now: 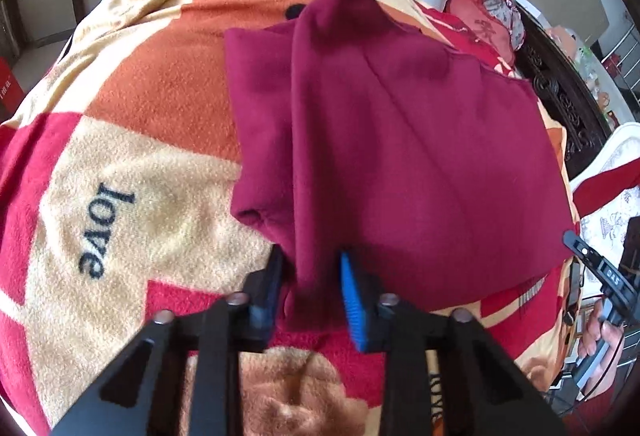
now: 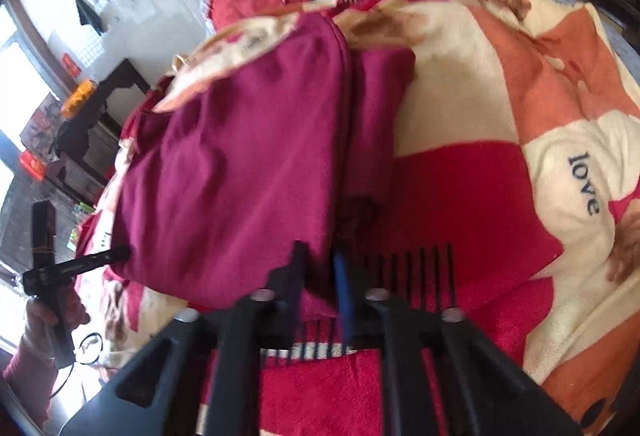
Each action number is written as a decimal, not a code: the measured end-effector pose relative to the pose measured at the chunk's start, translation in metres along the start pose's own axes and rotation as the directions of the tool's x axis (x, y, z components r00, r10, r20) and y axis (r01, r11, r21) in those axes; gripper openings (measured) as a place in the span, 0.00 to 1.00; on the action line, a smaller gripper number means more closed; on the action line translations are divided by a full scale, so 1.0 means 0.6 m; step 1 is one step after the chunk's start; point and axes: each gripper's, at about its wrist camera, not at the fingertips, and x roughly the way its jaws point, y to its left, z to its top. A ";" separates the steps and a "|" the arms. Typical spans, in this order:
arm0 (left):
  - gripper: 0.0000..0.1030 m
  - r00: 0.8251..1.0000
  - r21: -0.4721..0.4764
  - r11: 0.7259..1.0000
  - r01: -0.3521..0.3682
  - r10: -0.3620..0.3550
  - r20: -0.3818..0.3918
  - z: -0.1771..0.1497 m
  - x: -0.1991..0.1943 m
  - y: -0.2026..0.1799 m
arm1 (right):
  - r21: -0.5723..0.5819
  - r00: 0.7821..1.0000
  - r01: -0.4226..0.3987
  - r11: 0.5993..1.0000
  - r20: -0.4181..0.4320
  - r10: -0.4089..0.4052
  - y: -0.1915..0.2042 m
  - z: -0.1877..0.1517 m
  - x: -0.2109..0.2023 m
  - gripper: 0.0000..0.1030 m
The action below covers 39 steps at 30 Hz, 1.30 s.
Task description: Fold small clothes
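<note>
Your left gripper (image 1: 310,276) has its fingers closed to a narrow gap, and a fold of the maroon garment (image 1: 400,139) is pinched between the black pad and the blue one, low in the centre of the frame. The garment lies spread on the blanket (image 1: 132,139) of the bed, filling the middle and right of the left view. In the right view your right gripper (image 2: 320,272) also has its fingers nearly together on the near edge of the garment (image 2: 240,163), at the lower centre. The picture is blurred there, so the grip itself is not sharp. The blanket (image 2: 500,115) fills the right side of this frame.
</note>
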 end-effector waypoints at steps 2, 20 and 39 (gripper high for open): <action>0.19 1.000 0.010 1.000 -0.012 0.011 0.010 -0.005 -0.006 0.000 | -0.019 1.000 0.000 1.000 0.013 0.001 0.001 -0.002 -0.023 0.00; 0.50 0.983 0.055 0.987 -0.149 0.142 0.120 0.007 -0.042 -0.011 | -0.081 0.991 0.075 0.994 0.116 -0.065 0.056 0.087 -0.020 0.13; 0.63 0.980 0.035 0.983 -0.178 0.174 0.093 0.020 0.005 0.006 | -0.026 0.980 0.170 0.985 0.115 -0.166 0.039 0.201 0.115 0.10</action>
